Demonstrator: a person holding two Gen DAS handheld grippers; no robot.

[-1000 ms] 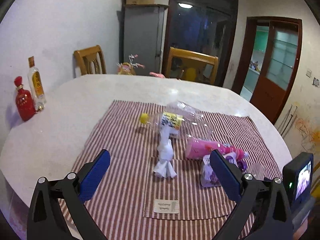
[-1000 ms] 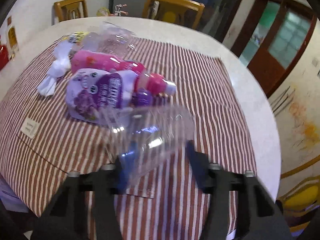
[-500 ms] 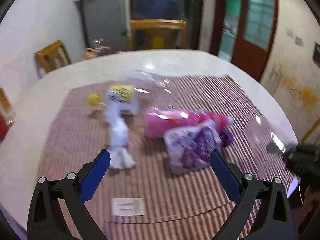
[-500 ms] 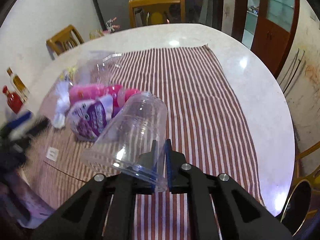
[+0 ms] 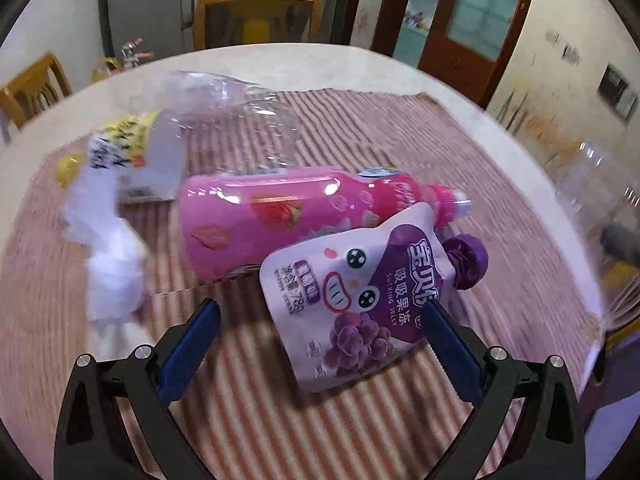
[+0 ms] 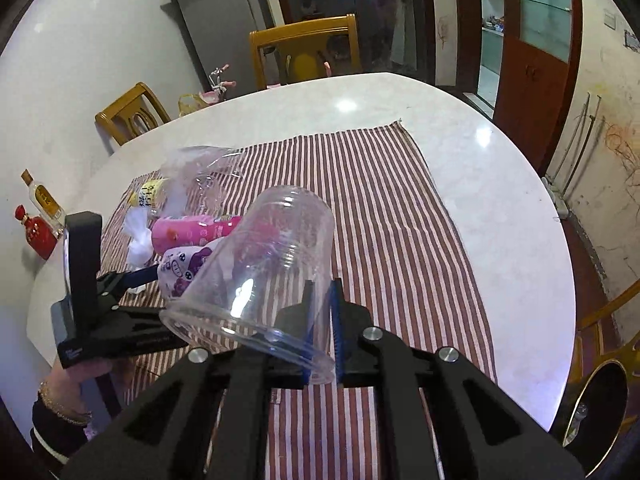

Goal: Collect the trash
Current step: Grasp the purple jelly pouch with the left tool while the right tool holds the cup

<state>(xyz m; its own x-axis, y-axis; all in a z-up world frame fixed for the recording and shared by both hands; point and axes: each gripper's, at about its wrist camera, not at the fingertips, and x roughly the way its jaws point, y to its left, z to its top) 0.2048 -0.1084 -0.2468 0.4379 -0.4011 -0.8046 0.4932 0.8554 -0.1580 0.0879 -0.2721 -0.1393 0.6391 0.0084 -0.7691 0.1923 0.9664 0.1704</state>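
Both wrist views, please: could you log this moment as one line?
right tool: shut on clear cup | left tool: open, over purple pouch | pink bottle: on cloth

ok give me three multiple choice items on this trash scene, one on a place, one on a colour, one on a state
1. Where does the jelly pouch lie?
A. against the pink bottle
B. on a chair
C. inside the clear cup

2. What colour is the pouch's cap?
A. yellow
B. purple
C. green

3. How is the right gripper?
A. wide open
B. out of view
C. shut on the cup's wall

Answers: 1 A, the pouch overlaps the bottle on the striped cloth; 2 B, the cap beside the spout is purple; 3 C, its pads pinch the cup's rim.
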